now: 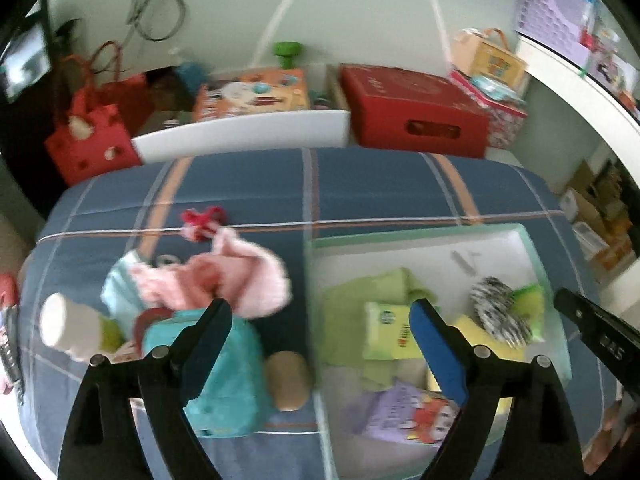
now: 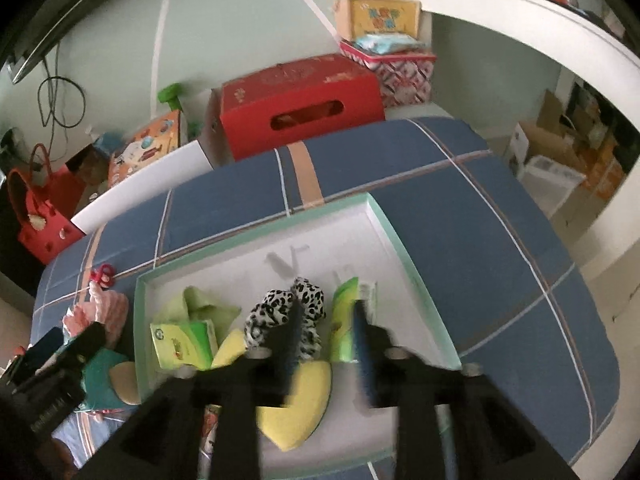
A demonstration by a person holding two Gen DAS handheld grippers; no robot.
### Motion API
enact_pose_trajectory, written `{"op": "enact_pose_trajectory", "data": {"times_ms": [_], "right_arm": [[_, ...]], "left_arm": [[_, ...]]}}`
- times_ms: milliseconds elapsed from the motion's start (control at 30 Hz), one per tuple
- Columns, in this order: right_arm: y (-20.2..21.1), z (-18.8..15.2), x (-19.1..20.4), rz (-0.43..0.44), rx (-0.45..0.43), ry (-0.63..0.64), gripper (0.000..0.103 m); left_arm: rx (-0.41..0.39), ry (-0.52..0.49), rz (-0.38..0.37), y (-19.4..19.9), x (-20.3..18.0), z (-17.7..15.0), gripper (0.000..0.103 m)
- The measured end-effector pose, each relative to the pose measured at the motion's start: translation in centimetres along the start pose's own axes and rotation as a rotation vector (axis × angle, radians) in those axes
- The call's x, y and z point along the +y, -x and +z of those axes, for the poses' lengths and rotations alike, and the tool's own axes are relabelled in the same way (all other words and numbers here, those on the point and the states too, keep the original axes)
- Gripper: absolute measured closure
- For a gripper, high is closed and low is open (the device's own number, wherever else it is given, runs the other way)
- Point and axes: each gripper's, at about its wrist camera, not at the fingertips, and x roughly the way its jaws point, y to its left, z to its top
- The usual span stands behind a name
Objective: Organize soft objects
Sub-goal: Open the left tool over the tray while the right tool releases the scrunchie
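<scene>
Grippers first. Left gripper, lower centre of the left wrist view: jaws spread wide, nothing between them, nothing held. Its left finger overlaps a teal fabric item in the picture; contact cannot be confirmed. Its right finger, with the blue pad, stands over the near left part of the box.

Right gripper, lower centre of the right wrist view: jaws partly open, pads pressing on nothing. The leopard-print scrunchie lies just by the left fingertip and a green packet just by the right one; motion blur prevents judging whether either is touched.

Container: a shallow white box with pale green rim, resting on the blue plaid bedcover. Contents, left to right in the right wrist view: a light green cloth, a green-and-white tissue pack, a yellow soft item, the scrunchie, the green packet. The left wrist view adds a purple printed pack at the box's near edge. The far half of the box floor is bare.

Outside the box, at the left of the left wrist view, on the bedcover: a pink fluffy fabric piece, a red bow beyond it, the teal item, a tan rounded object and a white cylindrical object.
</scene>
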Motion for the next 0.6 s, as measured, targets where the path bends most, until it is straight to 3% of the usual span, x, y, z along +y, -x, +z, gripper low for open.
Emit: {"op": "enact_pose_trajectory", "data": {"times_ms": [67, 233, 400, 533, 600], "right_arm": [[0.4, -0.1, -0.2, -0.010, -0.007, -0.008, 0.036], [1.0, -0.1, 0.4, -0.018, -0.008, 0.016, 0.033], [0.8, -0.3, 1.6, -0.037, 0.008, 0.060, 0.019], [1.0, -0.4, 2.8, -0.023, 0.005, 0.081, 0.015], [1.3, -0.5, 3.5, -0.002, 0.000, 0.086, 0.015]], "left_arm": [[-0.001, 0.031, 0.019, 0.2, 1.2, -0.1, 0.012], [0.000, 0.098, 0.034, 0.8, 3.9, -0.6, 0.012], [0.005, 0.153, 0.053, 1.2, 6.2, -1.2, 0.012], [-0.018, 0.211, 0.072, 2.2, 8.5, -1.7, 0.011], [-0.029, 0.248, 0.091, 2.7, 10.2, -2.0, 0.006]]}}
